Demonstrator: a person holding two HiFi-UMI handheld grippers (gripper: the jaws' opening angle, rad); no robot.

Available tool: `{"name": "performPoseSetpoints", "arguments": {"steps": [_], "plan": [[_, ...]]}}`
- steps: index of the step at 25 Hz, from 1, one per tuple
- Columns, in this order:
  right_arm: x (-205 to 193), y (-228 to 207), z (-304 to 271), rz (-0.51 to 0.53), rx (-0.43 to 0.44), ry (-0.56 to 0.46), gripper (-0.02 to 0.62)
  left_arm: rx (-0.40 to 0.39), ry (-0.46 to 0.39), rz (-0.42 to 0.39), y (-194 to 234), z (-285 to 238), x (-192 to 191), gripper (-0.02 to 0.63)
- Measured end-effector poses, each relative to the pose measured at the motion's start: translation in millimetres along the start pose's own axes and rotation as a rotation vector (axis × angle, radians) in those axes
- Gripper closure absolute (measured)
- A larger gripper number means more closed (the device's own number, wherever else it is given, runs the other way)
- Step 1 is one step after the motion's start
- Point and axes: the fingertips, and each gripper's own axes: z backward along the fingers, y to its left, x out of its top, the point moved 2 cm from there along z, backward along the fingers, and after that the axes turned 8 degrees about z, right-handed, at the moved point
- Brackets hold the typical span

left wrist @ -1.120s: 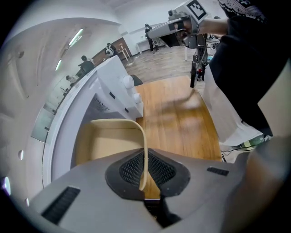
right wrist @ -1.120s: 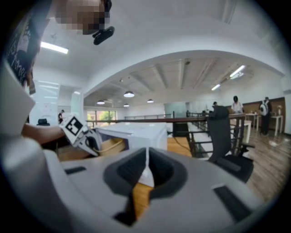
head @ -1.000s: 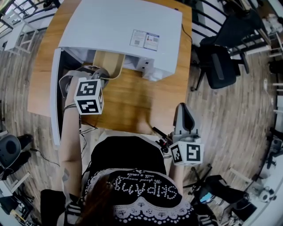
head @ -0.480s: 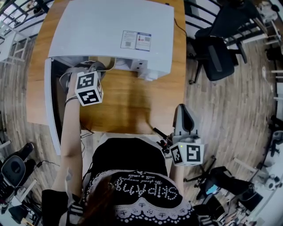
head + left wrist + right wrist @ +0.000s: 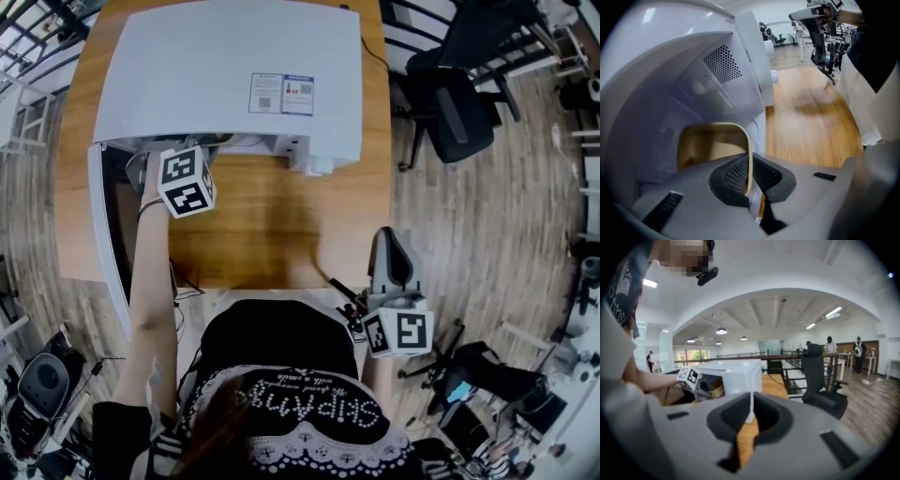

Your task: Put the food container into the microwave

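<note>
The white microwave (image 5: 225,75) stands at the back of the wooden table (image 5: 281,225) with its door (image 5: 101,234) swung open to the left. My left gripper (image 5: 750,185) reaches into the cavity (image 5: 693,89), shut on the thin rim of the tan food container (image 5: 710,145). The container sits low inside the cavity, tilted toward me. In the head view only the gripper's marker cube (image 5: 186,180) shows at the opening. My right gripper (image 5: 389,242) hovers at the table's near edge, shut and holding nothing.
A black office chair (image 5: 459,112) stands to the right of the table. A dark cable (image 5: 339,292) lies at the table's near edge. The right gripper view shows the microwave (image 5: 736,376) across the table and a railing (image 5: 787,362) behind it.
My left gripper has moved forward and down with the container, from in front of the opening to inside the microwave. The right gripper has stayed in place.
</note>
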Motion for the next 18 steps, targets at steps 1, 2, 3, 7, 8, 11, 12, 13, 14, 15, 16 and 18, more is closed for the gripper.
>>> {"name": "performPoseSetpoints", "arguments": {"steps": [1, 2, 3, 7, 8, 11, 12, 13, 14, 15, 16, 18], "plan": [[-0.7, 0.0, 0.3, -0.001, -0.005, 0.003, 0.556, -0.002, 0.004, -0.003, 0.6, -2.6, -1.2, 0.571], [-1.4, 0.0, 0.5, -0.002, -0.009, 0.005, 0.557, -0.003, 0.009, -0.009, 1.4, -5.1, -2.5, 0.571], [-2.1, 0.0, 0.6, -0.002, -0.014, 0.006, 0.556, -0.005, 0.014, -0.013, 2.0, -7.4, -3.7, 0.571], [-4.5, 0.7, 1.6, -0.004, -0.028, 0.012, 0.555, -0.02, 0.022, -0.007, 2.1, -13.6, -7.3, 0.571], [-5.1, 1.0, 2.0, -0.005, -0.031, 0.014, 0.555, -0.023, 0.024, -0.005, 2.0, -14.1, -8.0, 0.571], [-6.3, 1.8, 2.8, -0.007, -0.035, 0.02, 0.555, -0.029, 0.025, -0.005, 2.7, -14.6, -9.4, 0.571], [-6.5, 2.1, 2.9, -0.007, -0.036, 0.021, 0.555, -0.033, 0.024, -0.007, 2.9, -14.7, -9.6, 0.571], [-6.6, 2.5, 2.9, -0.007, -0.035, 0.022, 0.556, -0.038, 0.027, -0.009, 3.2, -14.8, -10.1, 0.571], [-6.4, 3.1, 2.6, -0.006, -0.034, 0.022, 0.557, -0.041, 0.031, -0.013, 3.8, -15.1, -10.8, 0.571], [-6.1, 3.6, 2.3, -0.005, -0.033, 0.021, 0.555, -0.045, 0.038, -0.017, 4.2, -15.6, -11.5, 0.571], [-5.8, 4.1, 2.1, -0.005, -0.032, 0.019, 0.555, -0.05, 0.044, -0.022, 4.4, -16.2, -12.2, 0.571], [-5.8, 4.6, 1.8, -0.004, -0.032, 0.02, 0.555, -0.059, 0.05, -0.029, 3.9, -17.9, -12.8, 0.571]]}}
